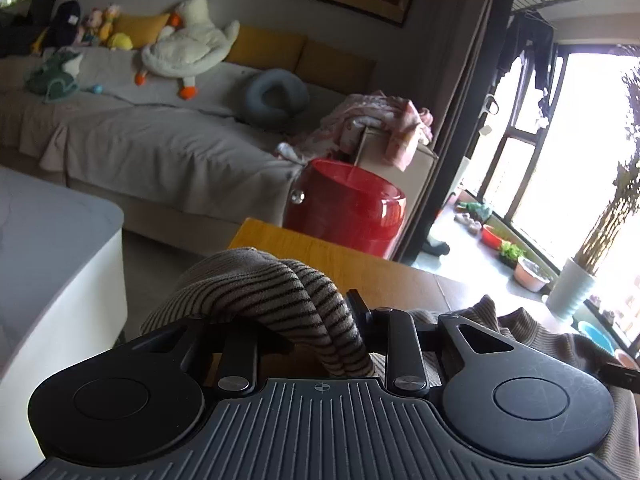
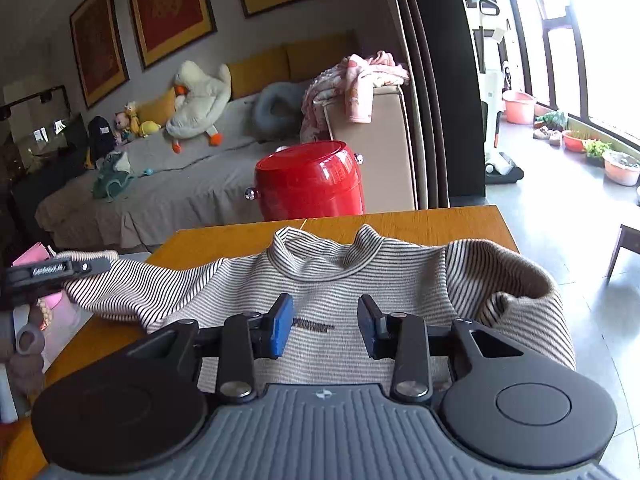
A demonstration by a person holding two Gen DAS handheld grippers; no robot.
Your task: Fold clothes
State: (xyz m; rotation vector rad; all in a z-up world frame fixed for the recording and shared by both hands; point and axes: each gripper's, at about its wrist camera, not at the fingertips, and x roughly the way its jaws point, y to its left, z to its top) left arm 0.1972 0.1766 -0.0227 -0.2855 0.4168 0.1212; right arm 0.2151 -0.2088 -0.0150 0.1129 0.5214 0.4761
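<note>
Gripping a bunched fold of the striped sweater (image 1: 280, 304), my left gripper (image 1: 320, 320) stands clenched on the cloth at the lower centre of the left wrist view, the fabric humped up over its fingers and running down between them. Behind it, the corner of the wooden desk (image 1: 304, 248) shows at mid-frame, with a red barrel-shaped stool (image 1: 348, 208) just beyond and a grey-covered sofa (image 1: 140, 140) across the upper left, where a white plush goose (image 1: 188, 44) lies.

From the right wrist view, the sweater (image 2: 340, 280) lies spread on the desk (image 2: 420, 220), collar toward the top of the frame and small dark lettering on its chest. My right gripper (image 2: 325, 326) hangs released above the chest, its blue-padded fingers (image 2: 280, 326) apart and nothing pinched between them. At the right of the frame one sleeve (image 2: 512, 280) is folded in, arching over the sweater's body. At the left edge, the left gripper (image 2: 52, 272) appears side-on at the other sleeve (image 2: 132, 284), which trails off the desk's edge toward it. The red stool (image 2: 308, 180) sits beyond the desk at upper centre, a pink garment (image 2: 360, 76) draped over the sofa arm above it.
</note>
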